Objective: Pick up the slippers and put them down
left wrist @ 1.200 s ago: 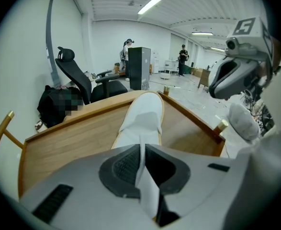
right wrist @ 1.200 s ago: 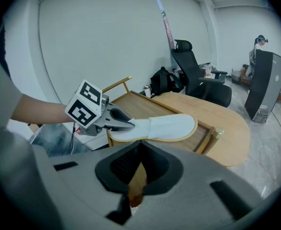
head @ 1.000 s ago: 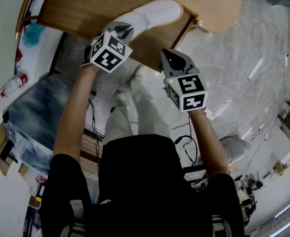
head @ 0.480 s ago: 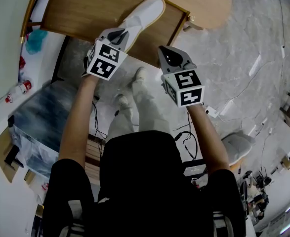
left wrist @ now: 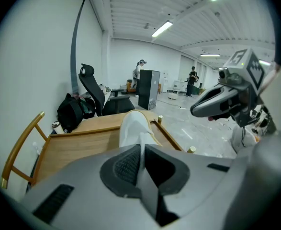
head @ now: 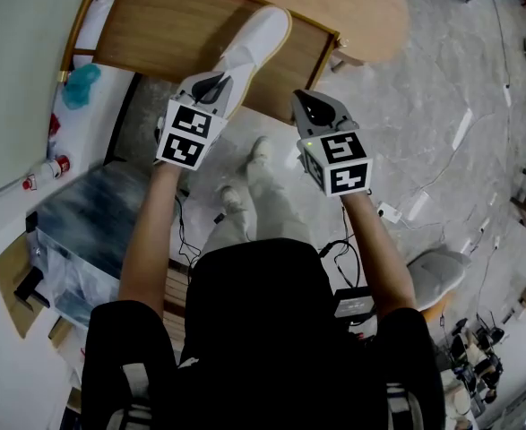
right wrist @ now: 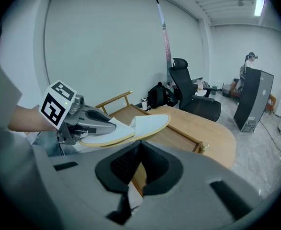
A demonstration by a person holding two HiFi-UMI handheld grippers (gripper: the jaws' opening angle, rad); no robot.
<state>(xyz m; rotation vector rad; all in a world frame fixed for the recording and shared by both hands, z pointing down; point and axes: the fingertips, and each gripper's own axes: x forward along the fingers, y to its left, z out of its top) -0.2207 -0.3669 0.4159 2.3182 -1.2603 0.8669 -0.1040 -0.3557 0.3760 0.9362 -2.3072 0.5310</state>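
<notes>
White slipper (head: pixel 255 36) — heel buried between left gripper (head: pixel 211 85) jaws, toe clear

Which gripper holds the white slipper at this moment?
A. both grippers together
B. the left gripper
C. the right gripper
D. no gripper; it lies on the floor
B: the left gripper is shut on one end of the slipper, which sticks out in front of it, while the right gripper is apart from it.
</notes>
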